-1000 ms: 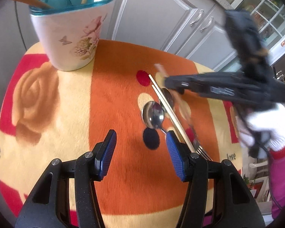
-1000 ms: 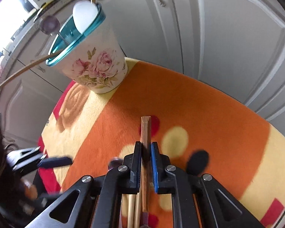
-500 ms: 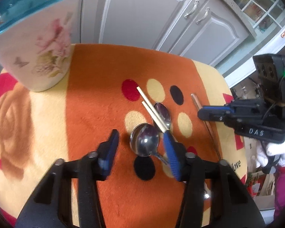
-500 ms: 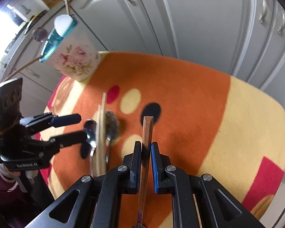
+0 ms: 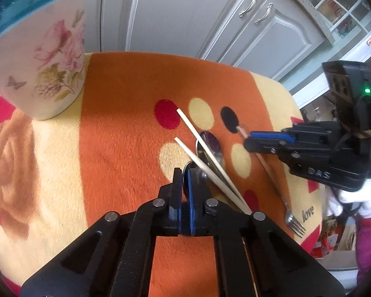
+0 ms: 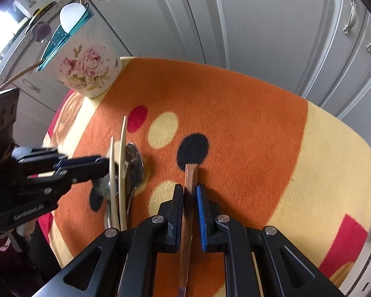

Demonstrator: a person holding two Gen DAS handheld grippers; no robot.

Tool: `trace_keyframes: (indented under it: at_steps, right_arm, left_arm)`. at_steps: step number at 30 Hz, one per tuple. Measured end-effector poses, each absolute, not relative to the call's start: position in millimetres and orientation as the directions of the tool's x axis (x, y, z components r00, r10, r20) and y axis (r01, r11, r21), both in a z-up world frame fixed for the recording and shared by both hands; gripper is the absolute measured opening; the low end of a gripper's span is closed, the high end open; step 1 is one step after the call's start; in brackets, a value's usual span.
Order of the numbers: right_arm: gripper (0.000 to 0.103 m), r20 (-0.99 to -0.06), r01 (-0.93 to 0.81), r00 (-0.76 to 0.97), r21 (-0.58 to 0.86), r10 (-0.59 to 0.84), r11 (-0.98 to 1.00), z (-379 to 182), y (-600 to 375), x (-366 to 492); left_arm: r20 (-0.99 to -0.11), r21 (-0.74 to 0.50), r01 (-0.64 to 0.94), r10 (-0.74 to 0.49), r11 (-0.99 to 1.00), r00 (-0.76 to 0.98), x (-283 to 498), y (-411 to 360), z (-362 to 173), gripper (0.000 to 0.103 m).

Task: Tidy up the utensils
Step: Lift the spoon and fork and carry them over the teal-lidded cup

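Left gripper (image 5: 183, 173): jaws have just been closing, now clamped on the rim of the nearer shiny metal spoon's bowl (image 5: 194, 168), right at the surface. Right gripper (image 6: 190, 193): jaws clenched on the copper-brown handle of a metal fork (image 6: 189, 222), handle end poking forward past the pads; tines lie on the cloth in the left wrist view.

Just beside the left jaws: two pale wooden chopsticks (image 5: 205, 153) lie diagonally across both spoons; the second metal spoon (image 5: 210, 146) sits a bit farther out, under them. Fork is well right of that pile.

Surface: fuzzy fleece blanket (image 5: 116, 128) over the counter, orange centre band, cream sides, red blocks at the edges, red/cream/black dots, a faded rose print on the left.

Far left corner of the blanket: white ceramic utensil holder with pink rose print and teal plastic insert (image 6: 86, 69), upright, already holding a white spoon, a metal spoon and wooden sticks.

Room: grey panelled cabinet doors with metal handles (image 6: 259, 24) right behind; glass-fronted cabinet upper right in left view. White-gloved hand (image 5: 353, 198) with red sleeve on the right gripper.
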State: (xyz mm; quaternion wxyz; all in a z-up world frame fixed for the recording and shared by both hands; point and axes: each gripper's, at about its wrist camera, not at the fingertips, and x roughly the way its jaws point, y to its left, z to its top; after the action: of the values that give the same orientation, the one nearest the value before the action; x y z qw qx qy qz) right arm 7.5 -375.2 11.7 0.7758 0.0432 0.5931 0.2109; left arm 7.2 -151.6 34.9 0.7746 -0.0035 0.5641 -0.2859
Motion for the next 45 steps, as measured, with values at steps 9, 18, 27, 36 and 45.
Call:
trace_keyframes:
  at_steps: [9,18,27,36,45]
  right_arm:
    - [0.009,-0.851,-0.288,0.314,0.337,0.421,0.896,58,-395,-24]
    - [0.009,-0.805,-0.305,0.422,0.307,0.417,0.902,115,-412,-65]
    - [0.009,-0.770,-0.329,0.489,0.272,0.410,0.904,153,-413,-93]
    - [0.009,-0.734,-0.366,0.529,0.255,0.426,0.895,183,-402,-89]
    - [0.009,-0.659,-0.452,0.591,0.206,0.464,0.868,247,-369,-57]
  left_arm:
    - [-0.820,-0.313,0.469,-0.484,0.826,0.305,-20,-132,95,0.001]
    - [-0.758,-0.287,0.491,-0.509,0.822,0.409,-42,-114,153,0.001]
    - [-0.681,-0.273,0.473,-0.515,0.838,0.520,-49,-89,212,0.001]
    - [-0.619,-0.256,0.385,-0.456,0.887,0.639,-32,-47,260,0.001]
    - [-0.586,-0.150,0.256,-0.294,0.955,0.755,6,-7,288,0.001]
